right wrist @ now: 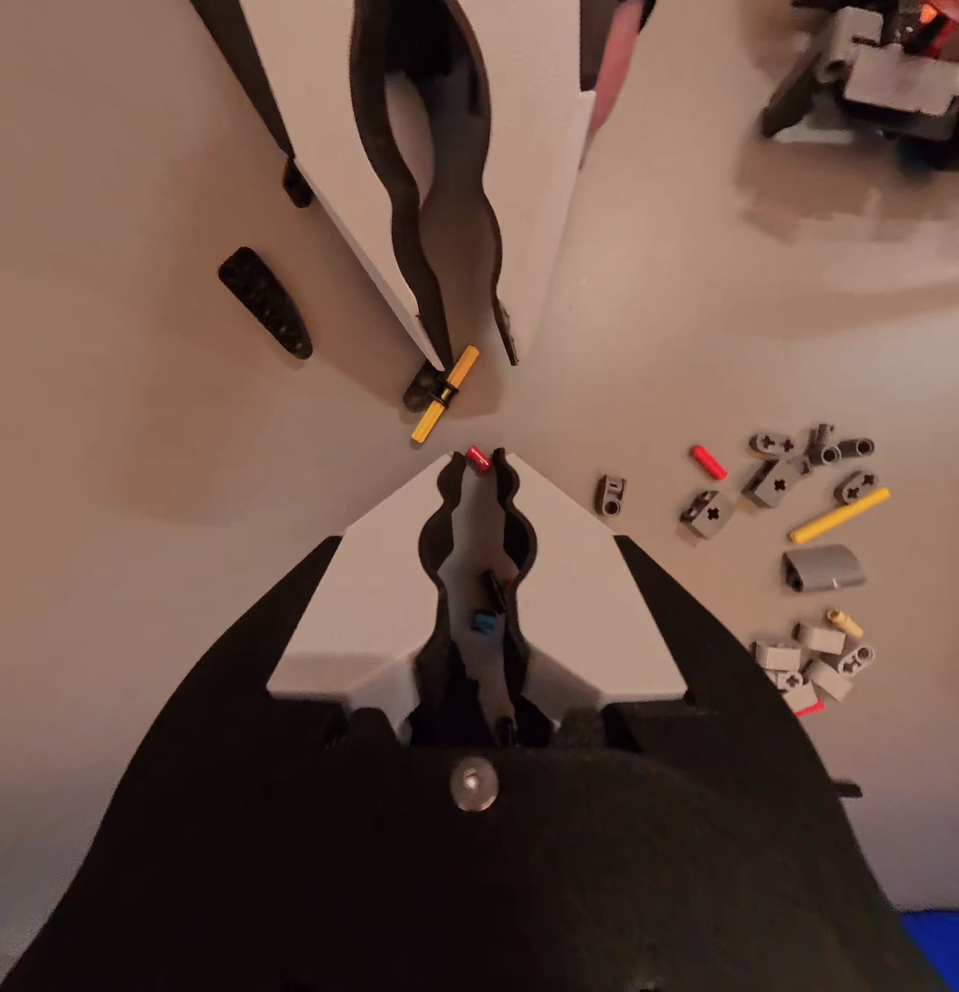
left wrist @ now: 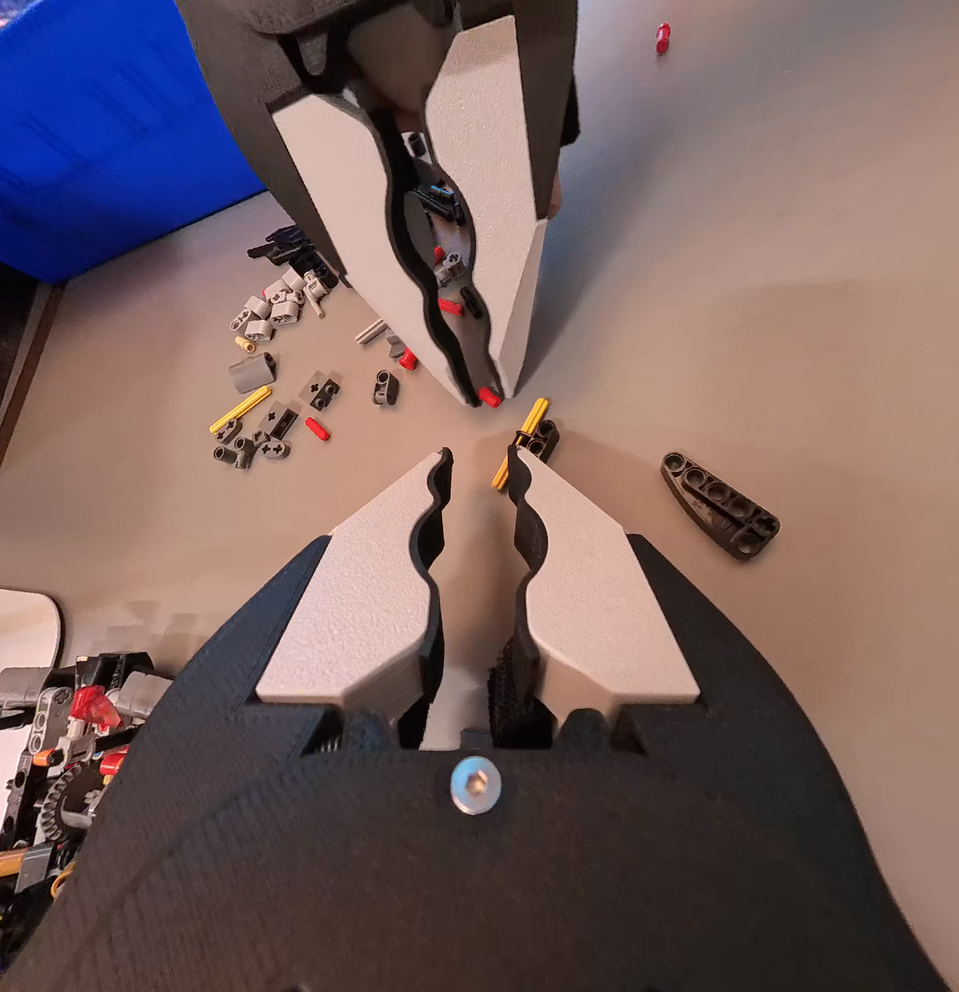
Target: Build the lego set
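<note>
On the beige table (left wrist: 788, 268), my two grippers meet tip to tip over loose Lego parts.

At the near left sits the half-built model (left wrist: 64, 751); a blue bin (left wrist: 91, 134) stands far left. My left gripper (left wrist: 480, 456) has its jaws narrowly apart, holding nothing, its right tip just beside the yellow axle (left wrist: 533, 424) threaded through a small black beam (left wrist: 544, 437). My right gripper (right wrist: 477, 456) pinches a red pin (right wrist: 477, 460) at its tips. A curved black panel (left wrist: 719, 504) lies right; grey connectors (left wrist: 273, 311) scatter left.

Left gripper (left wrist: 480, 456) parted; right gripper (right wrist: 477, 456) pinched, tips facing.
</note>
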Demonstrator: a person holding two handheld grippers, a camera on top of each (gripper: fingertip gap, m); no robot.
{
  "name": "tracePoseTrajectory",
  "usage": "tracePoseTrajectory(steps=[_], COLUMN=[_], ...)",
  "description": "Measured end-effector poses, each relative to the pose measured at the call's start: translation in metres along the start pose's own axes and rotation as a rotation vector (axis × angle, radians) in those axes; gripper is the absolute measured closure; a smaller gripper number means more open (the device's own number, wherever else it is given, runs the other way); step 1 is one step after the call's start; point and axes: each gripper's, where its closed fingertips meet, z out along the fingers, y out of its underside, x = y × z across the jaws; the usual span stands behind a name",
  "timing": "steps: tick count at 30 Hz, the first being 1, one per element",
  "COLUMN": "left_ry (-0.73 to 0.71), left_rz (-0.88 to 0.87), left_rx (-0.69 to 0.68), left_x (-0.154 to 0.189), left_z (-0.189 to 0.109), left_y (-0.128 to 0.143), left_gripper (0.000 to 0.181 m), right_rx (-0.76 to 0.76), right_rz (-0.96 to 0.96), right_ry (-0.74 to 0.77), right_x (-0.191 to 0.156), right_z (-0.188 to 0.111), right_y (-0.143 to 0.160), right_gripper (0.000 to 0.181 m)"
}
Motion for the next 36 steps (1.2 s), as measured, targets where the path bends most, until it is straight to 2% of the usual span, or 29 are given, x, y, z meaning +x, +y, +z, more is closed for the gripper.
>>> tracePoseTrajectory(steps=[3,11,14,20,30,36], left_ry=[0.004,-0.009,-0.078,-0.195,-0.254,-0.254], left_rz=[0.002,0.013,0.065,0.238,0.331,0.338], left_rx=[-0.004,0.029,0.077,0.115,0.119,0.122], left_x=[0.001,0.000,-0.006,-0.004,-0.002,-0.002], left_z=[0.001,0.000,-0.006,-0.013,-0.016,-0.018], left_y=[0.001,-0.005,-0.017,-0.038,-0.046,-0.047], left_gripper=[0.162,0.162,0.159,0.160,0.177,0.178], right_rx=[0.007,0.067,0.188,0.441,0.457,0.498], right_rz=[0.001,0.086,0.197,0.416,0.505,0.535], right_ry=[-0.018,0.017,0.002,-0.139,-0.240,-0.267], right_x=[-0.001,0.000,-0.001,-0.008,-0.013,-0.014], right_z=[0.000,-0.003,-0.015,-0.039,-0.042,-0.043], right_y=[0.000,-0.002,-0.014,-0.040,-0.044,-0.045], right_gripper=[0.177,0.178,0.178,0.178,0.178,0.178])
